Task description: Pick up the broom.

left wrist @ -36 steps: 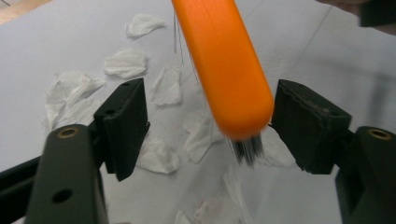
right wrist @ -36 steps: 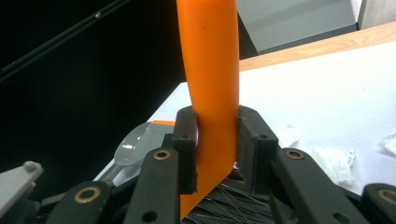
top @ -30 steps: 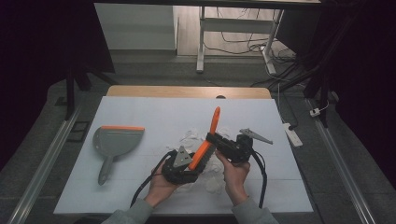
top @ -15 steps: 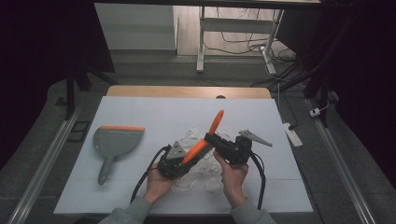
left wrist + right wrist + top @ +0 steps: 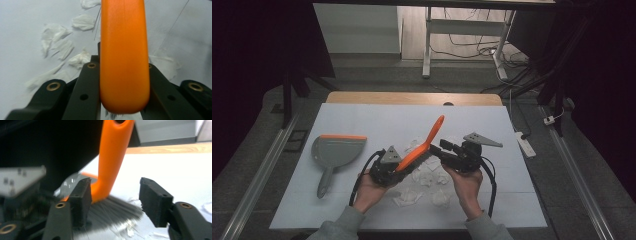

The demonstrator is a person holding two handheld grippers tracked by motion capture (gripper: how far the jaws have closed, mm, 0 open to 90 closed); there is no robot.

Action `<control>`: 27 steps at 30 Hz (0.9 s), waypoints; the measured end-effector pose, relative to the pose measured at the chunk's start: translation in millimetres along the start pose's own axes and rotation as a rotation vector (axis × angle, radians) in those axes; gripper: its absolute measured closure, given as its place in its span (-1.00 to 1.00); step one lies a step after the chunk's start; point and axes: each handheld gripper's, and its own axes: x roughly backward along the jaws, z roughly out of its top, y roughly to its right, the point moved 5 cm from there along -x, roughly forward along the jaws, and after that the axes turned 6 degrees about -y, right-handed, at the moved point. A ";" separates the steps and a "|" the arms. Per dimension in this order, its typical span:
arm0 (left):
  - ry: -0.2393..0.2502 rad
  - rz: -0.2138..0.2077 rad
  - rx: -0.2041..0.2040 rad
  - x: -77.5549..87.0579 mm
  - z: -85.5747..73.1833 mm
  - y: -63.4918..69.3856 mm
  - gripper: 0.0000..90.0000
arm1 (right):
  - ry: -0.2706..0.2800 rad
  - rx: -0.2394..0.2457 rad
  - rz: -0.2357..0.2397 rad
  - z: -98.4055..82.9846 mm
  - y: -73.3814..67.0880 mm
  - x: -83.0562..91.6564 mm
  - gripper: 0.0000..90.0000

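An orange-handled brush (image 5: 424,144) with dark bristles (image 5: 115,211) slants up over the white table (image 5: 362,120). My left gripper (image 5: 403,161) is shut on its handle (image 5: 123,62), with a black jaw pressed against each side. My right gripper (image 5: 438,150) faces it from the right. Its jaws have just been opening and now stand apart around the brush head (image 5: 116,192). One jaw is close beside the orange neck and the other is well off it. Torn white paper scraps (image 5: 427,176) lie under both hands.
A grey dustpan (image 5: 334,152) with an orange rim lies on the left of the table, handle toward me. More scraps (image 5: 60,45) spread beside the brush. A wooden strip (image 5: 412,98) runs along the far table edge, with dark floor and cables beyond.
The left gripper closed on the brush handle and shifted left with it, so the brush leans lower. The right gripper's jaws have spread off the brush.
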 end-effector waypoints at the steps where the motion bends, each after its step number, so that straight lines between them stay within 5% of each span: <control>1: -0.011 -0.003 -0.010 6.2 1.0 -2.2 0.78 | -0.032 0.036 0.003 1.9 -1.5 1.5 -0.09; 5: -0.040 -0.019 -0.037 16.3 2.0 -5.1 0.78 | -0.119 0.170 -0.001 8.7 -7.9 9.3 -0.12; 10: -0.103 -0.039 -0.072 20.3 0.6 -5.1 0.78 | -0.205 0.277 0.001 10.8 -10.8 16.2 -0.12; 21: -0.200 -0.043 -0.105 12.3 -4.2 -2.6 0.78 | -0.296 0.494 0.016 10.2 -27.6 27.9 -0.16; 27: -0.280 -0.034 -0.186 5.5 -5.1 8.6 0.78 | -0.365 0.630 -0.005 3.6 -41.4 22.4 -0.20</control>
